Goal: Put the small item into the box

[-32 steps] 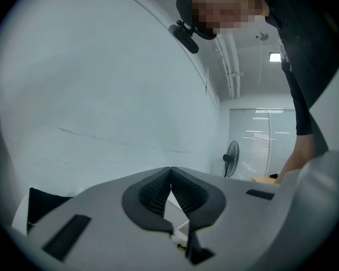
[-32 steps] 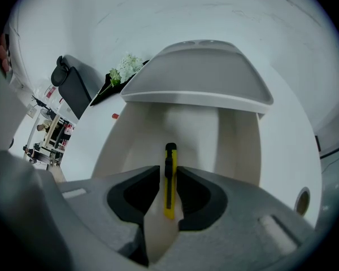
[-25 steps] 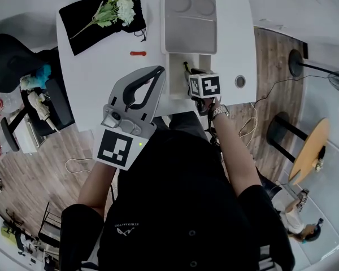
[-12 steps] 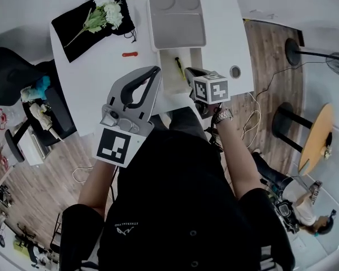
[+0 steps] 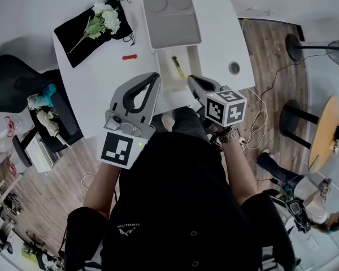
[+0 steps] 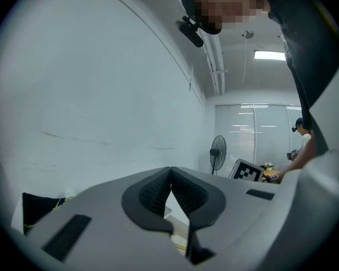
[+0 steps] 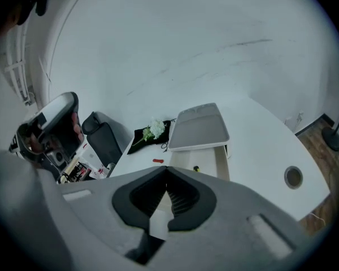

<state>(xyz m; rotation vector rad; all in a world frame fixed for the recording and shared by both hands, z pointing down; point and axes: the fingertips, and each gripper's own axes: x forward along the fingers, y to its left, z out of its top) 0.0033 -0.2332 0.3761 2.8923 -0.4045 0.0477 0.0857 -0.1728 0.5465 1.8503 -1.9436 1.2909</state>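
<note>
An open cream box (image 5: 183, 86) stands on the white table, its grey lid (image 5: 172, 18) tipped back. A small yellow-and-black item (image 5: 177, 66) lies inside the box and also shows in the right gripper view (image 7: 196, 168). My right gripper (image 5: 193, 81) hovers at the box's near right corner, shut and empty; its jaws touch in its own view (image 7: 166, 176). My left gripper (image 5: 153, 77) is held over the table's near edge left of the box, shut on nothing (image 6: 170, 171). A small red item (image 5: 130, 56) lies on the table left of the box.
A black cloth (image 5: 79, 30) with white flowers (image 5: 104, 16) lies at the table's far left. A round cable hole (image 5: 233, 68) sits right of the box. A dark office chair (image 5: 22, 83) stands left of the table; stools and a fan stand at the right.
My right gripper has drawn back from over the box toward the person, leaving the yellow-and-black item lying in the box. The left gripper has barely moved.
</note>
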